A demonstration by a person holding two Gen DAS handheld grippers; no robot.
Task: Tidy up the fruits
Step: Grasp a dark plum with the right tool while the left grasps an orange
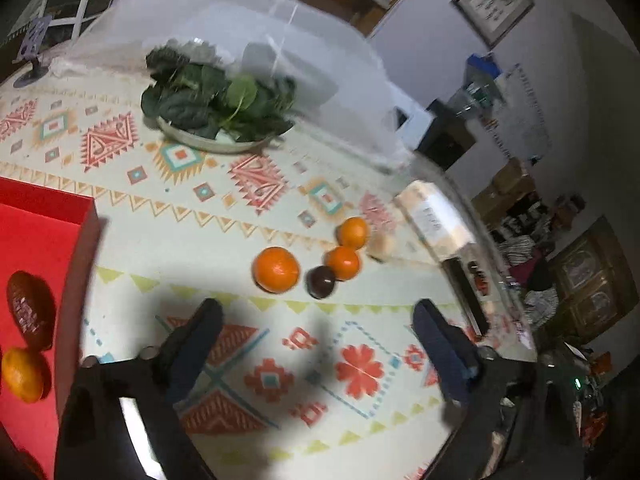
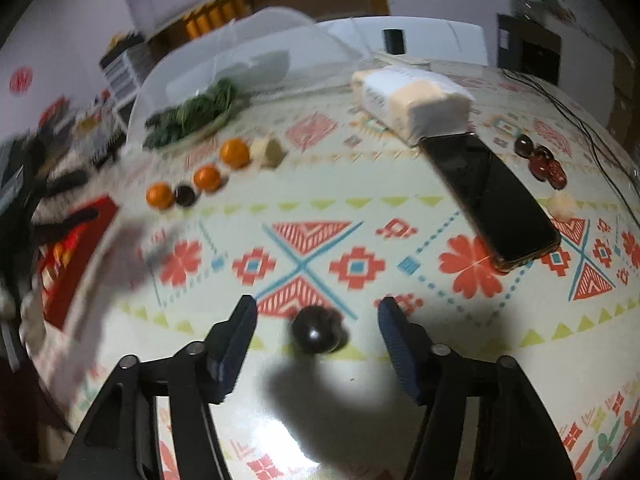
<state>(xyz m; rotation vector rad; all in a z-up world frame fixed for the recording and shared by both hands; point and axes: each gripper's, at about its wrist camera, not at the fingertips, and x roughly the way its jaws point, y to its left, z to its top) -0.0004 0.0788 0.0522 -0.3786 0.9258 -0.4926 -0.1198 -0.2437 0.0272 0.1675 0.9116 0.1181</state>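
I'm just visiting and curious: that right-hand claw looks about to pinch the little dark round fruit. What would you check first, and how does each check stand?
1. Right gripper jaws apart, pads not on anything: ok.
2. Dark fruit lies between the fingers, roughly centred: ok.
3. Nothing else beside that fruit on the tablecloth: ok.
4. Phone stays well off to the side: ok.
5. Red box has free room for more fruit: ok.
6. Left gripper holds nothing, short of the oranges: ok.
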